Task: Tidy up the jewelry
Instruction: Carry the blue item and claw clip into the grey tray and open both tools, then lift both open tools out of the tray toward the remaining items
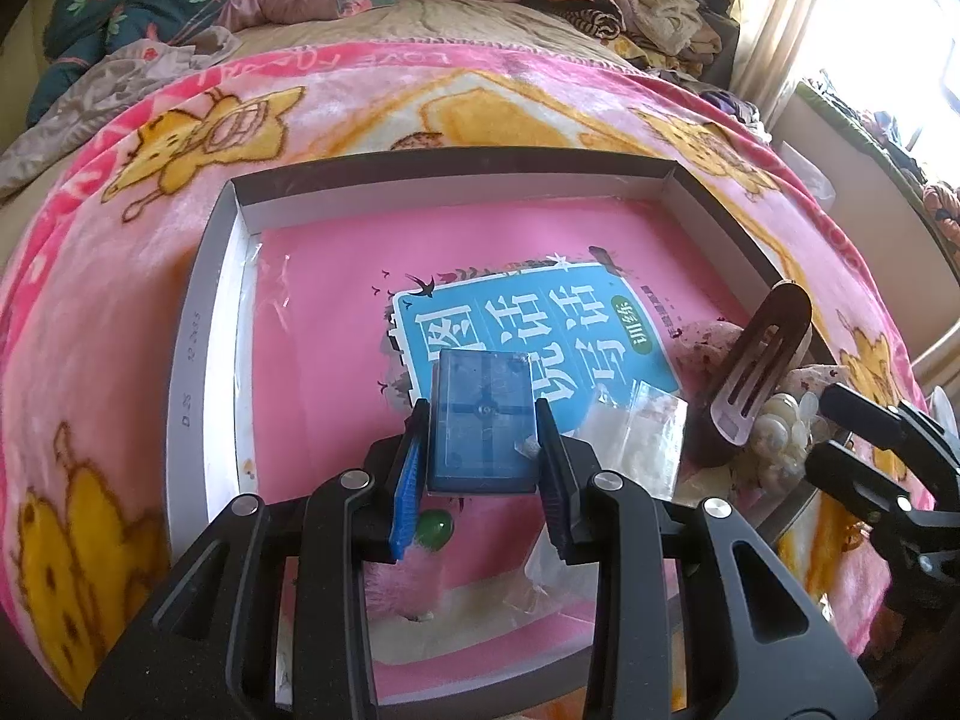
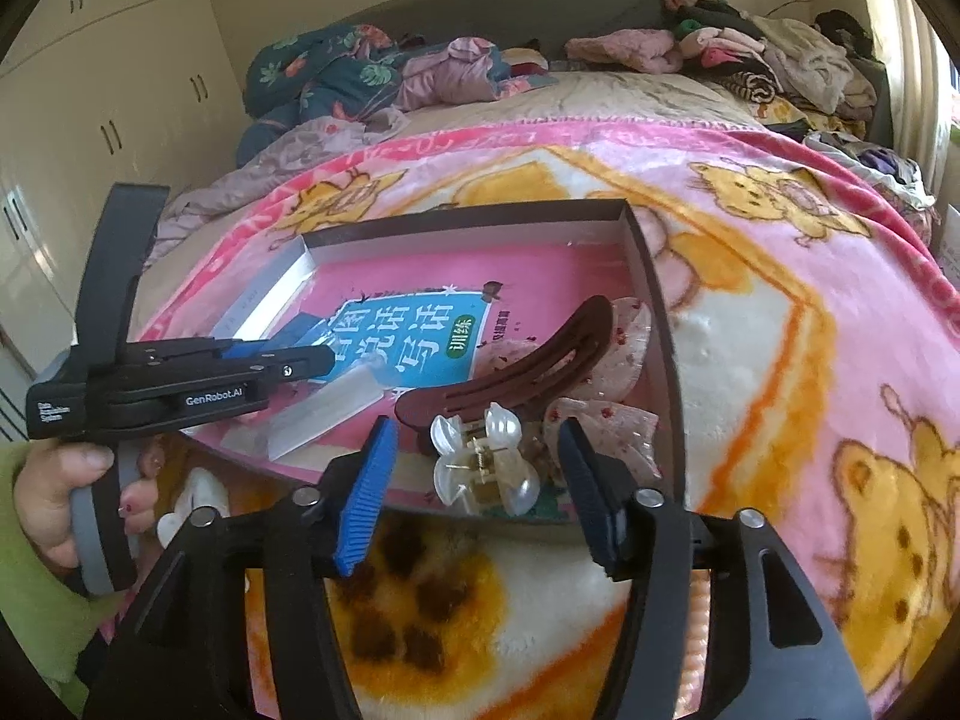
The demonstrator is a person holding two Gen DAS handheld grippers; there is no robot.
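Note:
In the left wrist view my left gripper is shut on a small blue see-through case, held over a pink book that lies in a shallow grey-walled box. My right gripper stands open around a pearl-white claw clip at the box's near right corner; neither pad touches it. Just beyond lies a long brown hair clip, with pink speckled clips to its right. The brown hair clip and the pearl clip also show at the right of the left wrist view.
Clear plastic bags and a green bead lie in the box near my left gripper. A hand in a green sleeve holds the left gripper. The box sits on a pink cartoon blanket; clothes are piled at the bed's far end.

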